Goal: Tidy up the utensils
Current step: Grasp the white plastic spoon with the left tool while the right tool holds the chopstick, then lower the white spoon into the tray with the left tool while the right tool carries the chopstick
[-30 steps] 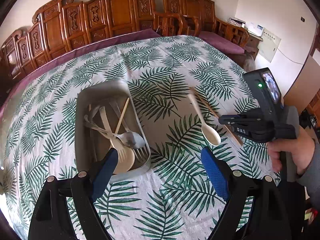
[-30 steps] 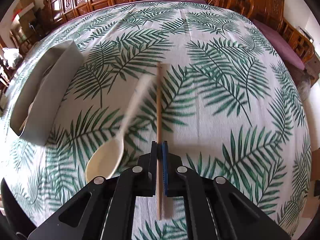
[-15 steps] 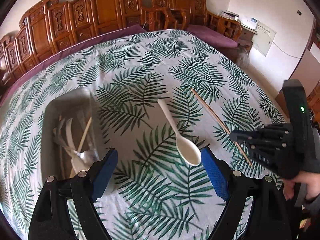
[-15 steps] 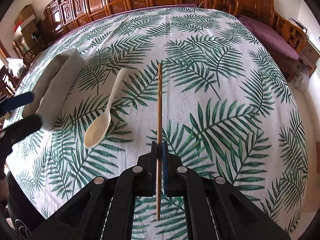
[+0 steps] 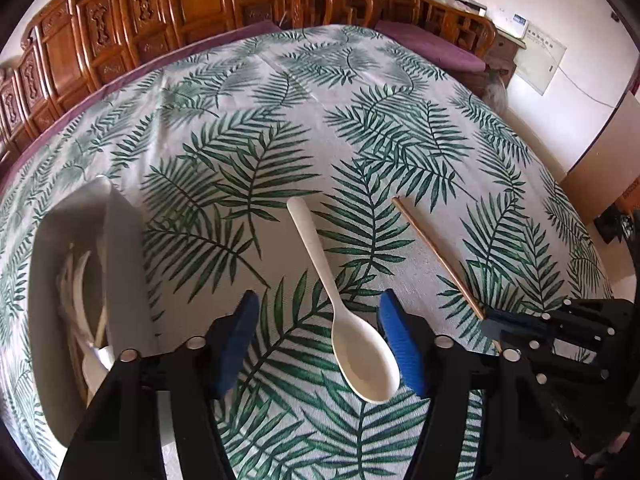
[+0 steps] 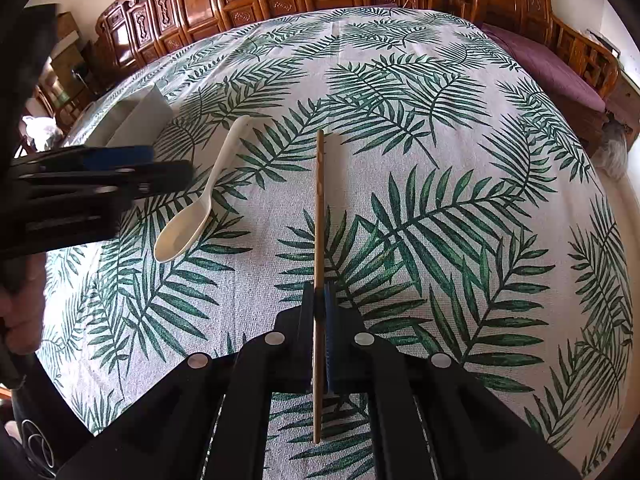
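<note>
A white spoon (image 5: 340,312) lies on the leaf-print tablecloth, its bowl nearest me. My left gripper (image 5: 320,326) straddles that bowl; its jaws are closing, the right pad (image 5: 400,344) is close beside the bowl and the left pad is clear of it. A wooden chopstick (image 6: 319,200) points away over the cloth, and my right gripper (image 6: 319,300) is shut on its near part. The same chopstick (image 5: 436,256) shows in the left wrist view, ending in the right gripper (image 5: 488,322). The right wrist view has the spoon (image 6: 192,208) beside the left gripper (image 6: 168,166).
A grey tray (image 5: 120,248) holding several utensils sits at the left, seen also as the tray (image 6: 136,116) behind the left gripper. Carved wooden chairs (image 5: 192,4) ring the table's far edge. A person's hand (image 6: 20,320) grips the left tool.
My left gripper has moved right, away from the tray, down over the spoon's bowl, and its jaws have narrowed. The right gripper still holds the chopstick, shifted only a little.
</note>
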Available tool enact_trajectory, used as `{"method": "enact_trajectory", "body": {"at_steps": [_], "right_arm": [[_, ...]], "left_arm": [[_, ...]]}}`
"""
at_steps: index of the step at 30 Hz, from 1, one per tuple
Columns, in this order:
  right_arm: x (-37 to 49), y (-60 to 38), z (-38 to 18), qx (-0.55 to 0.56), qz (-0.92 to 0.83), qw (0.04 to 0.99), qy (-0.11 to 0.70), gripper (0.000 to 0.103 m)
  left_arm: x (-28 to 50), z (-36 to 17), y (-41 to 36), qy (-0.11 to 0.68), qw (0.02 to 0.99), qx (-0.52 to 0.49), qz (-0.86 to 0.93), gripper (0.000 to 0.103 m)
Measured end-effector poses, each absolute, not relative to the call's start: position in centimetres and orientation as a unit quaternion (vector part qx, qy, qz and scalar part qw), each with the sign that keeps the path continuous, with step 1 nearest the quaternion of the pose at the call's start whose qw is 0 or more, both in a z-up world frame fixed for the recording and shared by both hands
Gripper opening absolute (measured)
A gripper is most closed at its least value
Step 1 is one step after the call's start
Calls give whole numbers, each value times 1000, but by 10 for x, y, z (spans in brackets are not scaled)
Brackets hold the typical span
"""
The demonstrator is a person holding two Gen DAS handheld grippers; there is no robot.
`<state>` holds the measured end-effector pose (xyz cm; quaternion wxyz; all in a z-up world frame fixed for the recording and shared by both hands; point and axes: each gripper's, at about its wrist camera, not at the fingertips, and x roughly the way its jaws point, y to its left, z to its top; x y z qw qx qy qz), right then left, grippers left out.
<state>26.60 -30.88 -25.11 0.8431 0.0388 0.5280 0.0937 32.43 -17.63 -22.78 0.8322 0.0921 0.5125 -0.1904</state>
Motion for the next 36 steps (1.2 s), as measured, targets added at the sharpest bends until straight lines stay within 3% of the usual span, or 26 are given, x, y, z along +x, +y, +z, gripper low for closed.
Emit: {"method": "enact_trajectory", "body": {"at_steps": [5,11,13,15,36], "right_arm": [[264,-309,-251,39,95,846,523,6],[264,-310,-251,39,96,847,522,6],[264,-310,-251,40,95,846,523,6],[264,-309,-251,41,94,846,523,6],[270,-268,-200,25,112,867,485,6]], "left_arm": [[336,-248,-180,547,813,72,-184,36],[338,-251,-188,545,816,81,-174,29],[339,-252,-190,542,818,88,-171,10],[340,-252,-189,543,817,86,-173,6],[322,-175,-109,480,860,52,-163,6]]}}
